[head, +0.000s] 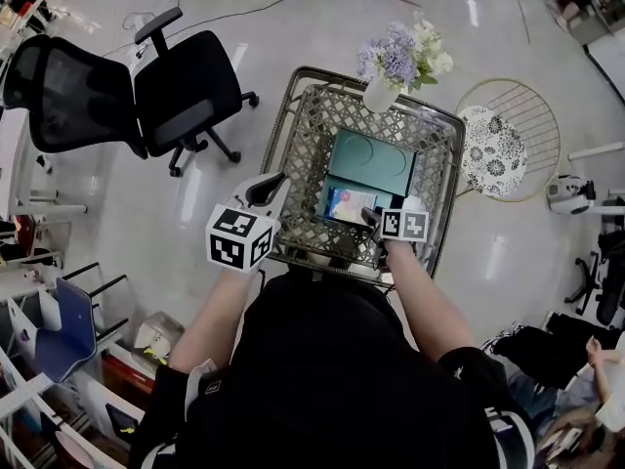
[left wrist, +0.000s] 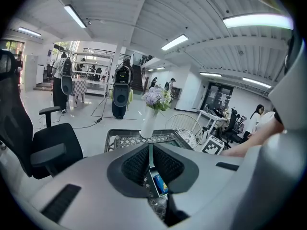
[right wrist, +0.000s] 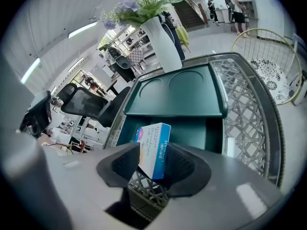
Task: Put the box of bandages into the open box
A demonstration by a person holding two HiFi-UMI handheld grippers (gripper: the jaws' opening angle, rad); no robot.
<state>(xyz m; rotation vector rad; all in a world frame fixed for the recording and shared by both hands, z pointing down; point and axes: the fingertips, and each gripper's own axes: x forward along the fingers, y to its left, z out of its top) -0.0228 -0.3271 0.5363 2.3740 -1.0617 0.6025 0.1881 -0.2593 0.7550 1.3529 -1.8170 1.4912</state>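
Box of bandages (right wrist: 154, 150), long axis along jaws toward open box (right wrist: 192, 131), seemingly loose in open right gripper (right wrist: 153, 166), left gripper (left wrist: 149, 166) closed

The right gripper (right wrist: 156, 151) is shown with jaws parted; the box of bandages (right wrist: 154, 145) is seen tilted between them, before the open box (right wrist: 213, 135); its lid (right wrist: 177, 92) is raised behind; a vase (right wrist: 160, 44) of flowers (right wrist: 136, 6) is seen beyond, on the woven worktop (right wrist: 244, 114).
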